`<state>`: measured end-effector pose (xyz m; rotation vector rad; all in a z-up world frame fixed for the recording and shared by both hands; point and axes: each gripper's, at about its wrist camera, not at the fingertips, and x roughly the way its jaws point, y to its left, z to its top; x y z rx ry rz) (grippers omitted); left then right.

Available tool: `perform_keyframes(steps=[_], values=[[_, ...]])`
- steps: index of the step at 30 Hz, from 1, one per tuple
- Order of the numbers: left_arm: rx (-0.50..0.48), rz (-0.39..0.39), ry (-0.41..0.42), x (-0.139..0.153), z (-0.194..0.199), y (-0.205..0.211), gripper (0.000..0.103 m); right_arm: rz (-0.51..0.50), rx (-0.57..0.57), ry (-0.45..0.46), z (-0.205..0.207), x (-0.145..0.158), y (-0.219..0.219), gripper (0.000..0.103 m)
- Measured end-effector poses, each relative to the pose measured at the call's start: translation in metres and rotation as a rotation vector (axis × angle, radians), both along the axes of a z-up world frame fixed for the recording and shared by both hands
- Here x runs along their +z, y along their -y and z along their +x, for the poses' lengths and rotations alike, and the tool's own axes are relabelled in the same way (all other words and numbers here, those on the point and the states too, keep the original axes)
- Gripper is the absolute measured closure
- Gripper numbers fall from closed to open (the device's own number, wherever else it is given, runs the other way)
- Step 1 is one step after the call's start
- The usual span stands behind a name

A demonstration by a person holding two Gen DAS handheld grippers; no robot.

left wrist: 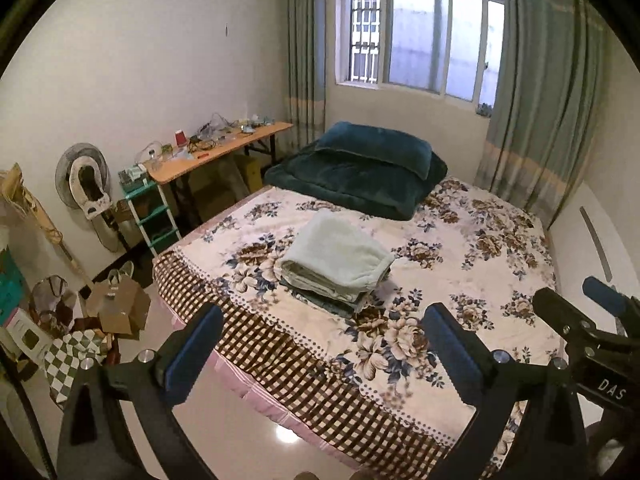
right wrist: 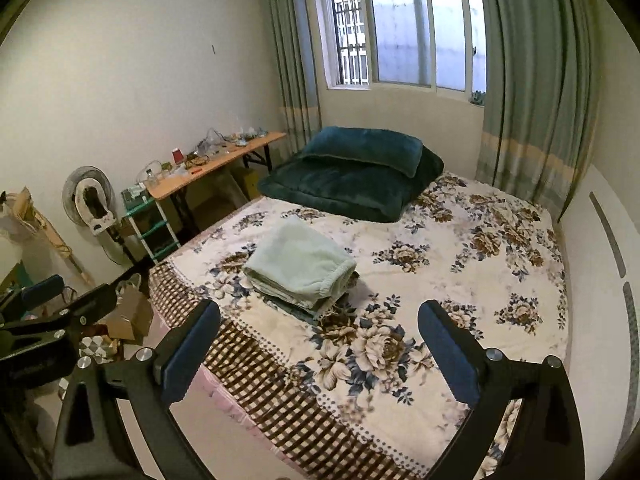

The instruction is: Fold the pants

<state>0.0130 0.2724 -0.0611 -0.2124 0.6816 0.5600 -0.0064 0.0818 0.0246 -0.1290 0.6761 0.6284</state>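
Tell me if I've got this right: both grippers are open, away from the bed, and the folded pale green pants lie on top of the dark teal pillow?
Not quite. The pants lie on a stack of folded clothes on the floral bedspread, apart from the pillow, as the left wrist view shows. The left gripper and right gripper are indeed open, away from the bed.

Soft, cool daylight enters through the far window (left wrist: 420, 36), which is washed out pale. The room is moderately dim. A glare spot shines on the near floor (left wrist: 286, 434). Fisheye bending curves the walls, and black vignette fills all 4 corners. Detail is slightly soft throughout.
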Motion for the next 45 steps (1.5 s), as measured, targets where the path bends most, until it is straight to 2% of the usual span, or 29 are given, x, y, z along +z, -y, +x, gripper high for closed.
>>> perform_keyframes(steps=[5,9,20,27,37,45], values=[[-0.007,0.03,0.011,0.008,-0.016,0.01,0.0,0.011,0.004,0.012,-0.028,0.021,0.011,0.002],[-0.002,0.013,0.02,0.007,-0.024,0.008,0.0,0.002,0.001,0.017,-0.045,0.028,0.018,0.002],[0.024,0.021,0.014,0.008,-0.022,-0.001,0.0,-0.006,-0.014,0.005,-0.045,0.032,0.016,0.001],[0.059,0.021,-0.032,0.006,0.008,-0.028,0.0,-0.04,-0.042,0.008,-0.003,0.032,0.0,0.001],[0.052,0.014,-0.082,0.009,0.048,-0.053,0.0,-0.075,-0.067,0.017,0.06,0.036,-0.031,0.001],[0.058,0.012,-0.096,0.008,0.062,-0.063,0.0,-0.098,-0.076,0.003,0.087,0.028,-0.049,0.001]])
